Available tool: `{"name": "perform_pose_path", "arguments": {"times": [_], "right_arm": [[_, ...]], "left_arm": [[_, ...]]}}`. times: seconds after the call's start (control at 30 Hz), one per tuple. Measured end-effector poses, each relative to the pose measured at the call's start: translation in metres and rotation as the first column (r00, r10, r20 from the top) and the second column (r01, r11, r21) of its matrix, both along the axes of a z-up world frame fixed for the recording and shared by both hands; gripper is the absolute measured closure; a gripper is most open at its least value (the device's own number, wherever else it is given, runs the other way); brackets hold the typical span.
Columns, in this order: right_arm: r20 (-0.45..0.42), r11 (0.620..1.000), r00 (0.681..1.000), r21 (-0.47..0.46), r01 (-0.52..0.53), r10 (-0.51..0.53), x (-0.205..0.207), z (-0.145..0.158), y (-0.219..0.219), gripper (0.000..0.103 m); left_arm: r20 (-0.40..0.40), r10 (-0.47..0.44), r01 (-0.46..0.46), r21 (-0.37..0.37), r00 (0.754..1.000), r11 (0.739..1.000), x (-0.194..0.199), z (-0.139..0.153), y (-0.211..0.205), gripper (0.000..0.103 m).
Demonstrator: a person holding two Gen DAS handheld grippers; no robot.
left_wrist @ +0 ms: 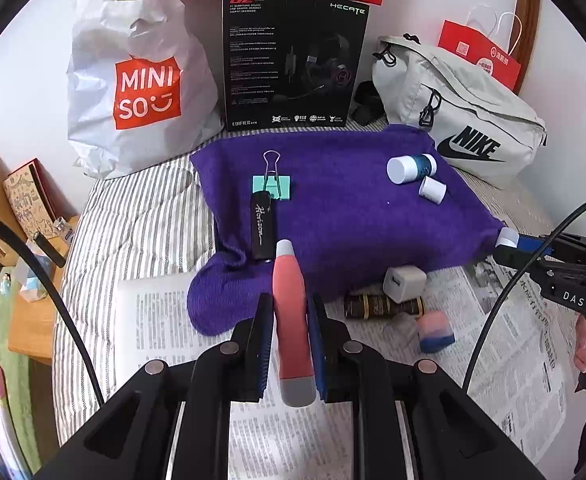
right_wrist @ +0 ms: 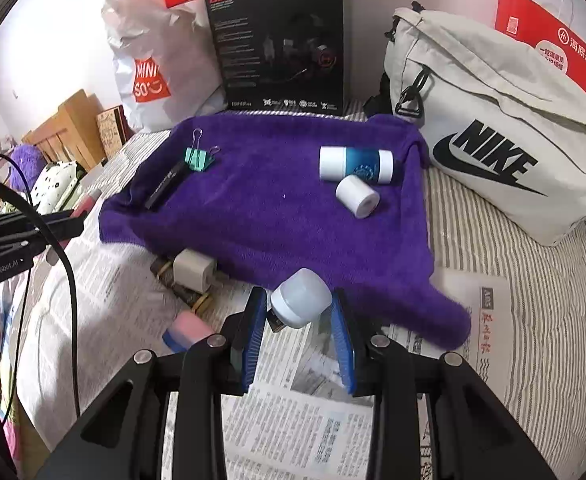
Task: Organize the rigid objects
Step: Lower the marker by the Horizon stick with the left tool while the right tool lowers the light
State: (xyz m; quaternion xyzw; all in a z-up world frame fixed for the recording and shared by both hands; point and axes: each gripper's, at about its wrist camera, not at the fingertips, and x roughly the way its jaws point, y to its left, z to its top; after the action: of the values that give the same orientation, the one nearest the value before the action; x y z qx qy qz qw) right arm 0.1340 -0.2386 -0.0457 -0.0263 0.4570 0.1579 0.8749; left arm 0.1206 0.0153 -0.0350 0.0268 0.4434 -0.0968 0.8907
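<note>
My left gripper (left_wrist: 289, 308) is shut on a pink tube with a grey cap (left_wrist: 291, 304), held above the newspaper. In the right wrist view my right gripper (right_wrist: 299, 300) is shut on a small white-capped bottle (right_wrist: 301, 300), at the near edge of the purple towel (right_wrist: 277, 216). On the towel lie a teal binder clip (left_wrist: 277, 186), a black stick (left_wrist: 262, 226), a blue-and-white bottle (left_wrist: 411, 168) and a small white cylinder (left_wrist: 433, 189). A white charger (left_wrist: 403, 283), a dark bottle (left_wrist: 381, 306) and a pink-and-blue block (left_wrist: 435, 330) lie on the newspaper.
Behind the towel stand a white Miniso bag (left_wrist: 141, 88), a black headset box (left_wrist: 293, 60), a grey Nike bag (left_wrist: 461, 120) and a red paper bag (left_wrist: 481, 56). Newspaper (right_wrist: 293, 420) covers the striped bedding (right_wrist: 533, 300). A wooden bedside stand (left_wrist: 33, 280) is at the left.
</note>
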Motion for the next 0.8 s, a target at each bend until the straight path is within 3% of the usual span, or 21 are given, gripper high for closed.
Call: {"name": "perform_pose_path", "arguments": {"times": [0.8], "right_arm": [[-0.060,0.997,0.996,0.013,0.073,-0.072,0.072,-0.018,-0.008,0.071]], "left_arm": [[-0.046,-0.025,0.024,-0.023,0.999,0.999,0.071,-0.017,-0.015,0.086]]}}
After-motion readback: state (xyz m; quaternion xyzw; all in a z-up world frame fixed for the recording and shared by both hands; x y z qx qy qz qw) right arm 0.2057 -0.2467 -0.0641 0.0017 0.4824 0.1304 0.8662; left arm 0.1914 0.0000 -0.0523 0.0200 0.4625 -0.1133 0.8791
